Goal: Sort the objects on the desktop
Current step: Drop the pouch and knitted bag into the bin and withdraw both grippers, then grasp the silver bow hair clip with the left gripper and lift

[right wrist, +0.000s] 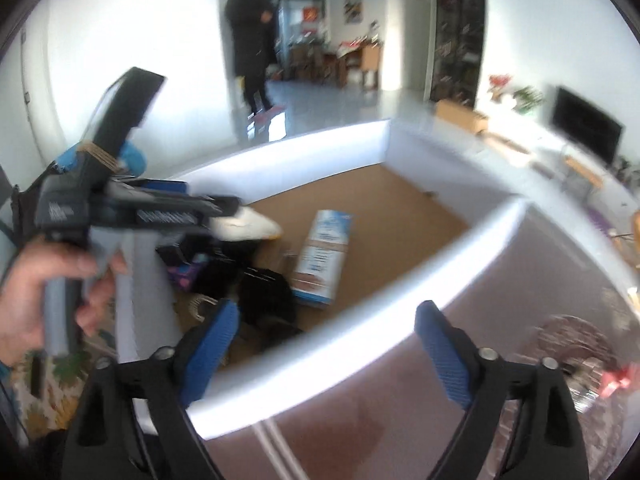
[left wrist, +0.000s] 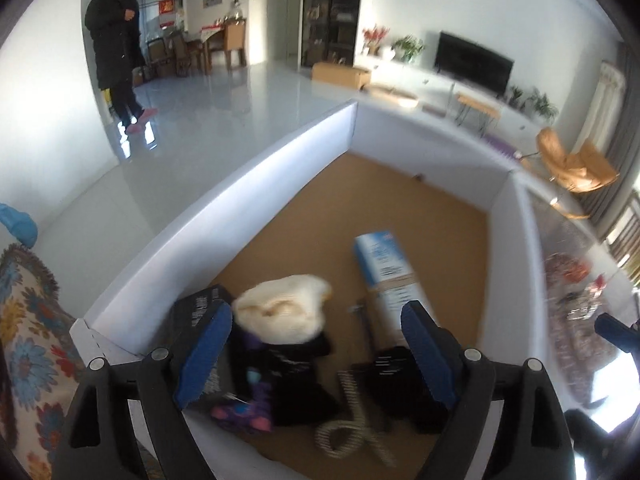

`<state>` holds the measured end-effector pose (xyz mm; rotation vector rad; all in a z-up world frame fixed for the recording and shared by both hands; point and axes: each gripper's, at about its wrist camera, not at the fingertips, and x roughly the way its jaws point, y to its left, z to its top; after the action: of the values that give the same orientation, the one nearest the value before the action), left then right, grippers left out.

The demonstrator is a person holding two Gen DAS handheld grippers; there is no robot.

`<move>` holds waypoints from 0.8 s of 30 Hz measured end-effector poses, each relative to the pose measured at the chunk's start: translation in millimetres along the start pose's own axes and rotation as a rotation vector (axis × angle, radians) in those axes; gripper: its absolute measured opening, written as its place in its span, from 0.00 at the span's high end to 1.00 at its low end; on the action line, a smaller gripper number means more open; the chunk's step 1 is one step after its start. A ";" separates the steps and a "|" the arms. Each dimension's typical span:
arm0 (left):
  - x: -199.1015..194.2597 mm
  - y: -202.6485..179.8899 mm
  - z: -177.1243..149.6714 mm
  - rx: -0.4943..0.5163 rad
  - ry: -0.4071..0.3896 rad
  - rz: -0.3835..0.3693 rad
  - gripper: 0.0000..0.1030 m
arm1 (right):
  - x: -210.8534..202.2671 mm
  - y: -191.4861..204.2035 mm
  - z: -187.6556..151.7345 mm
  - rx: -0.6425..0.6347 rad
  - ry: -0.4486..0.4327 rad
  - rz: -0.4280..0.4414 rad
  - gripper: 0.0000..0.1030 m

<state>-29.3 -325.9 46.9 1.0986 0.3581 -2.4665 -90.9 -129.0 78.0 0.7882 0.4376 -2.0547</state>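
A white-walled box [left wrist: 224, 216] with a brown cardboard floor lies under both grippers. It holds a blue-and-white carton [left wrist: 384, 272], a black box [left wrist: 196, 320], a black pouch [left wrist: 400, 376], a purple patterned piece [left wrist: 248, 408], a striped cord loop [left wrist: 344, 436] and a small metal tool [left wrist: 364, 320]. A blurred cream soft thing [left wrist: 280, 312] sits between the fingers of my left gripper [left wrist: 316, 320], whose pads stand wide and do not press on it. My right gripper [right wrist: 328, 312] is open and empty over the box's near wall [right wrist: 320, 340]. The left gripper [right wrist: 224, 210] shows there too, held by a hand [right wrist: 24, 300].
A person in a dark coat [left wrist: 116, 32] stands on the shiny floor at the back. A flowered cloth [left wrist: 28, 320] lies left of the box. Right of it is a reddish tabletop [right wrist: 360, 420] with a blurred dish [right wrist: 576, 352]. A TV [left wrist: 472, 62] and a tan chair [left wrist: 576, 164] stand beyond.
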 end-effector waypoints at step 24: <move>30.6 -307.9 -121.7 0.641 0.172 -0.318 0.07 | -131.8 -225.0 -281.6 0.446 0.182 -0.465 0.05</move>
<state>-113.5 -15.2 -36.2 1.6141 -0.2609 -2.8659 -117.1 236.1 -37.5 1.2374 0.2795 -2.5715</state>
